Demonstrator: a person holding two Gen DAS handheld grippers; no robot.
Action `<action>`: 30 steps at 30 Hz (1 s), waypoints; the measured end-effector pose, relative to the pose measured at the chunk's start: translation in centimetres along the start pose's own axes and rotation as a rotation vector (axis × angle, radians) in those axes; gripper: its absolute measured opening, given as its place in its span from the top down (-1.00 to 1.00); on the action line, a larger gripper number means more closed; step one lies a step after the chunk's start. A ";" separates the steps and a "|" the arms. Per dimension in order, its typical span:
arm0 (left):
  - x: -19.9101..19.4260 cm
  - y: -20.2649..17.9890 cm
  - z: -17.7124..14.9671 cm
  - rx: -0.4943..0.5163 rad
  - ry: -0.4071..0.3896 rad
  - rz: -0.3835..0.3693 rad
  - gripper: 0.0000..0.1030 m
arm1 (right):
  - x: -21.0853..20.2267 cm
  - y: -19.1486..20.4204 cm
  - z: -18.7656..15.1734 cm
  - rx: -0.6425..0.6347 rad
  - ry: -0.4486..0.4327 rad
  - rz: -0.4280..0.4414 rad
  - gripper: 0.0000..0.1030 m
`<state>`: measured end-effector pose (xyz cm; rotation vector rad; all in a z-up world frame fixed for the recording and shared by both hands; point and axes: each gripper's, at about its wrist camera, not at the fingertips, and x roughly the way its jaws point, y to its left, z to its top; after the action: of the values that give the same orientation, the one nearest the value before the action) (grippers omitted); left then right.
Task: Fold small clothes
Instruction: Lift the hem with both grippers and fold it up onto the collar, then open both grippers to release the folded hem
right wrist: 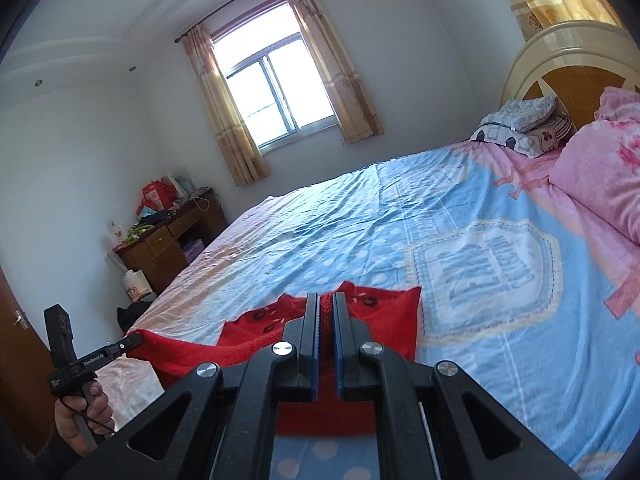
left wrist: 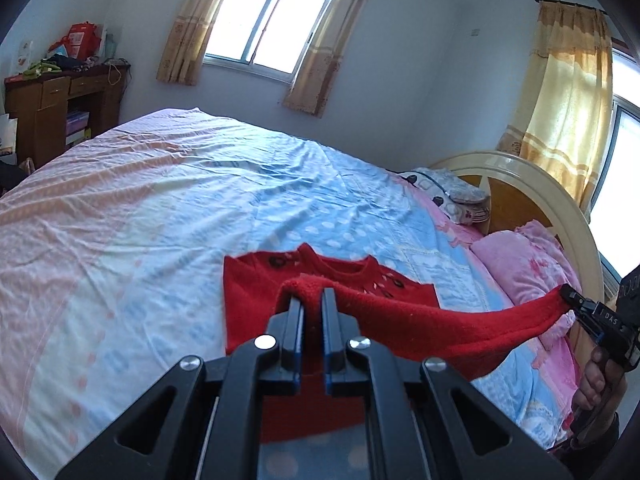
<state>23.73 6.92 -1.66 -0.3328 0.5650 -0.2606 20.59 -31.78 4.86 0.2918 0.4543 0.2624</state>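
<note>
A small red knit sweater (left wrist: 256,288) with dark flower trim at the neck lies on the bed sheet (left wrist: 160,208). My left gripper (left wrist: 313,300) is shut on the sweater's near hem and holds it lifted. My right gripper (right wrist: 326,304) is shut on the same hem further along. In the left wrist view the right gripper (left wrist: 570,294) pinches the hem's far end, and the red edge stretches taut between the two. In the right wrist view the left gripper (right wrist: 134,338) holds the other corner; the sweater (right wrist: 384,304) lies flat beyond.
The bed has a blue and pink printed sheet. A pink pillow (left wrist: 524,264) and folded bedding (left wrist: 452,192) lie by the curved headboard (left wrist: 532,188). A brown wooden desk (left wrist: 60,108) with clutter stands by the far wall. Curtained windows (left wrist: 268,28) are behind.
</note>
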 end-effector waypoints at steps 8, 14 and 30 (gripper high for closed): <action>5.4 0.1 3.1 0.041 0.027 0.053 0.85 | 6.9 -1.3 2.8 0.019 0.037 -0.056 0.91; 9.9 0.9 3.6 0.069 0.071 0.114 0.85 | 12.4 -2.8 3.1 0.017 0.097 -0.114 0.91; 19.3 5.3 1.2 -0.031 0.237 0.225 0.69 | 25.7 -7.8 -0.3 0.022 0.288 -0.282 0.53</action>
<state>40.91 5.71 -11.97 -0.2672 0.8347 -0.0735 44.13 -30.97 -8.04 0.2079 0.7756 0.0226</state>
